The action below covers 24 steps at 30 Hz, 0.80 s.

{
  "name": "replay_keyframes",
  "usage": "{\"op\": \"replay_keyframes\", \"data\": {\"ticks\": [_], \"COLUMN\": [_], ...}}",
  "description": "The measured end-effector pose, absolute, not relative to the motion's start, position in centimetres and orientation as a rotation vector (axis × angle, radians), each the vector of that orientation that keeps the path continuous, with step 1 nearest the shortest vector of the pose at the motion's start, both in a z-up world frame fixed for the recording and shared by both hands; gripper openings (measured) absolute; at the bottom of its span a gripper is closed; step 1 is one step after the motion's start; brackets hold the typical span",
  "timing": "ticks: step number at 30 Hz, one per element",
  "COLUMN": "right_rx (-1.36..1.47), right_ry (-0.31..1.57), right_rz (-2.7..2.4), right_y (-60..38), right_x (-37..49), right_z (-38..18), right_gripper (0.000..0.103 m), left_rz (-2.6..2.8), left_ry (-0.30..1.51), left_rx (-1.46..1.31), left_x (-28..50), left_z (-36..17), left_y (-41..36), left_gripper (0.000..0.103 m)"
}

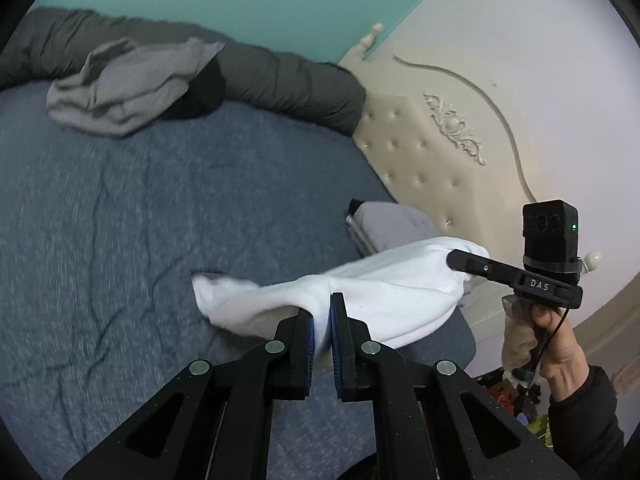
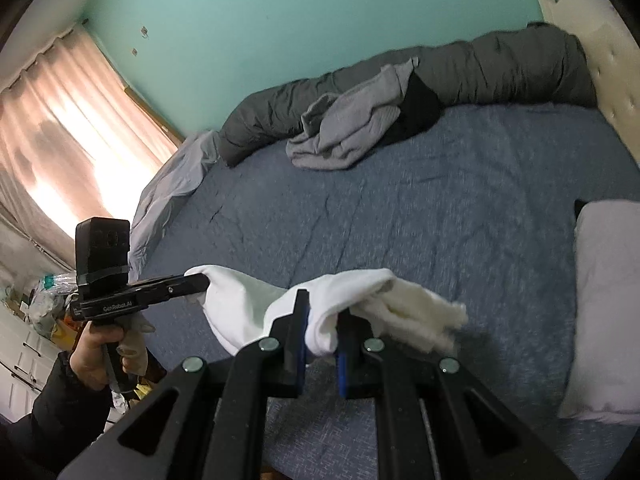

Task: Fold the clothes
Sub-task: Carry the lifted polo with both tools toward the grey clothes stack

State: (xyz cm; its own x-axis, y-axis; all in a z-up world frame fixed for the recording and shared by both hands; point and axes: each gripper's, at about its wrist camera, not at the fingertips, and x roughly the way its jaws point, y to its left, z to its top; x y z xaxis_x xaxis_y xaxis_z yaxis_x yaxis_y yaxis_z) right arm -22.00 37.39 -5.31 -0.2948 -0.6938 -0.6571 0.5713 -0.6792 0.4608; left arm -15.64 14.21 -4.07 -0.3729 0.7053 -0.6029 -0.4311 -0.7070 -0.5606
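Seen first from the left wrist camera, the left gripper (image 1: 320, 320) had its jaws pinched nearly shut on a fold of a white garment (image 1: 360, 292). The cloth ran from those jaws across to the right gripper (image 1: 460, 260), which gripped its far end, with a bare hand (image 1: 556, 340) in a dark sleeve around the handle. A loose end of the garment trailed left, low over the blue bedspread (image 1: 160, 200), though whether it touched was unclear. Holding two points apart like this probably served to stretch the garment so it could hang open before being laid out for folding. Farther back, a crumpled grey garment (image 1: 120, 92) lay against a rolled dark duvet (image 1: 280, 76), well apart from the work, likely waiting its turn. A cream tufted headboard (image 1: 420, 152) stood to the right.

Next, from the right wrist camera, the right gripper (image 2: 322, 328) was likewise clamped almost closed on white cloth, which bunched between its blue pads. The garment spanned left to the left gripper (image 2: 200, 280), held in the other hand (image 2: 96, 356), and a fleecy end drooped to the right. A pale pillow (image 2: 608, 312) lay at the right edge, and a curtained window (image 2: 72, 128) glowed at the left. The bed's middle looked bare, a fair spot to spread the garment.
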Motion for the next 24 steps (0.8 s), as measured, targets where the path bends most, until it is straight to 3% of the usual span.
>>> {"op": "replay_keyframes", "data": {"ticks": [14,24], "right_rx": [1.040,0.949], "right_ry": [-0.174,-0.217], "right_rz": [-2.100,-2.137], "right_y": [43.0,47.0], "right_x": [-23.3,-28.9], "right_z": [0.7,4.2], "right_gripper": [0.010,0.010], "left_rz": [2.084,2.074], "left_ry": [-0.364,-0.351], "left_rx": [-1.029,-0.966], "left_x": [-16.6,-21.0], "left_z": [3.0,7.6], "left_y": [20.6,26.4], "left_gripper": [0.008,0.007]}}
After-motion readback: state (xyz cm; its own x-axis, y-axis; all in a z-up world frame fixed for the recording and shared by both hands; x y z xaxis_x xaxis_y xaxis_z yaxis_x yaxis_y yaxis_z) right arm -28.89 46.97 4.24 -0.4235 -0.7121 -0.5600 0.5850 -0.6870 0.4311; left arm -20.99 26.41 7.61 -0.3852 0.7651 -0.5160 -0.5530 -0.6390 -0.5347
